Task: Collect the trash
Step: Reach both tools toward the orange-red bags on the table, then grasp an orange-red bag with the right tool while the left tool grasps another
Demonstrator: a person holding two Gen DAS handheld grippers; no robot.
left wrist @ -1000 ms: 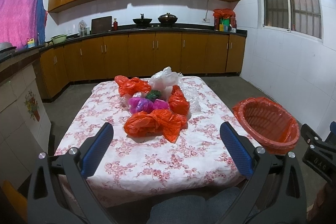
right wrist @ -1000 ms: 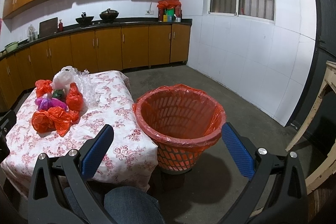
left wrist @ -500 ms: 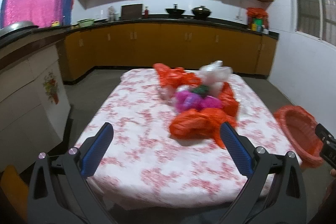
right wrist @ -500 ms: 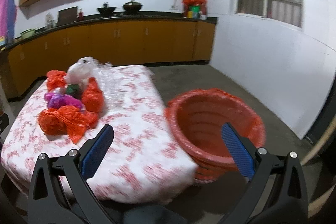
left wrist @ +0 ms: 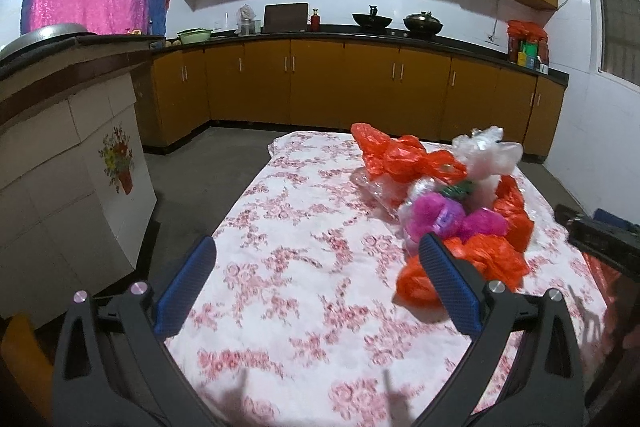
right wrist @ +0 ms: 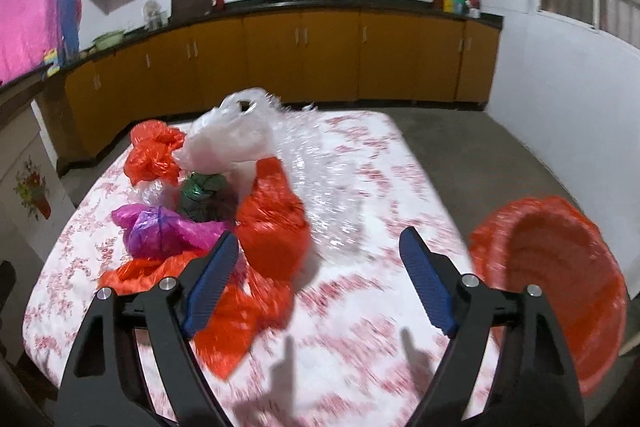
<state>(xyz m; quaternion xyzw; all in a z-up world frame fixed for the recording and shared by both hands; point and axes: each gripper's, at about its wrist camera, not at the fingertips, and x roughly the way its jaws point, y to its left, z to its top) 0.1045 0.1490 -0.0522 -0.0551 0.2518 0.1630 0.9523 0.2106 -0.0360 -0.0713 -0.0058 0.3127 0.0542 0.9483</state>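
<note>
A heap of crumpled plastic bags lies on the floral tablecloth (left wrist: 304, 267): orange bags (right wrist: 276, 227), a magenta bag (right wrist: 160, 231), a dark green bag (right wrist: 202, 193), a white bag (right wrist: 232, 139) and clear wrap (right wrist: 332, 203). The heap also shows in the left wrist view (left wrist: 460, 211). An orange-lined basket (right wrist: 560, 279) stands off the table's right edge. My right gripper (right wrist: 318, 281) is open above the table, just in front of the heap. My left gripper (left wrist: 316, 287) is open over bare cloth, left of the heap.
Wooden cabinets and a dark counter (left wrist: 360, 35) with pots run along the back wall. A tiled counter with a flower decal (left wrist: 80, 167) stands left of the table. Grey floor surrounds the table. The other gripper shows at the left view's right edge (left wrist: 600, 239).
Both grippers have moved forward and swung left over the table. The right gripper has turned from the basket toward the bag heap. Both stay open.
</note>
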